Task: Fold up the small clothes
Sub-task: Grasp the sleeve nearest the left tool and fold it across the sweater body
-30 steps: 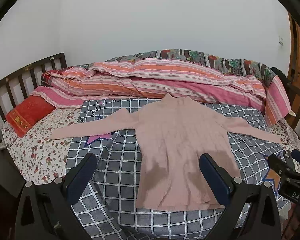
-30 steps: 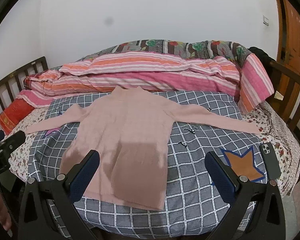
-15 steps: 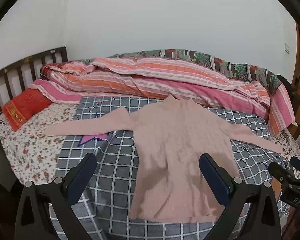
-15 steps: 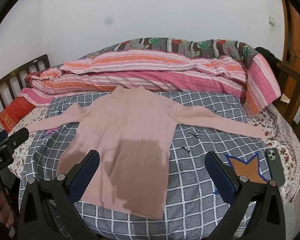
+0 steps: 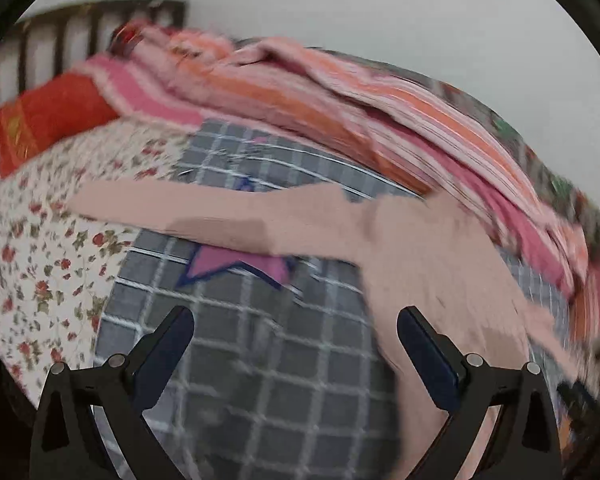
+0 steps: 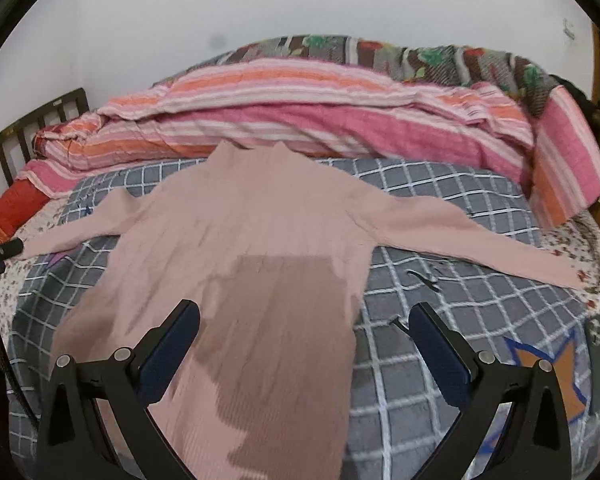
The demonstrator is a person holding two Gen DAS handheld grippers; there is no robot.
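I see my right gripper (image 6: 304,344) with its jaws spread wide above a pink ribbed long-sleeved sweater (image 6: 260,240) lying flat, sleeves outstretched, on a grey checked blanket (image 6: 440,300). Behind it sits a rolled pink-and-orange striped quilt (image 6: 300,120). A dark phone (image 6: 598,360) lies near the blanket's right edge.

Pink sweater (image 6: 260,248) on checked bed (image 6: 452,320)

Both wrist views low over the bed (image 6: 440,184) (left tilted, blurred), sharing the pink sweater (image 6: 260,240).
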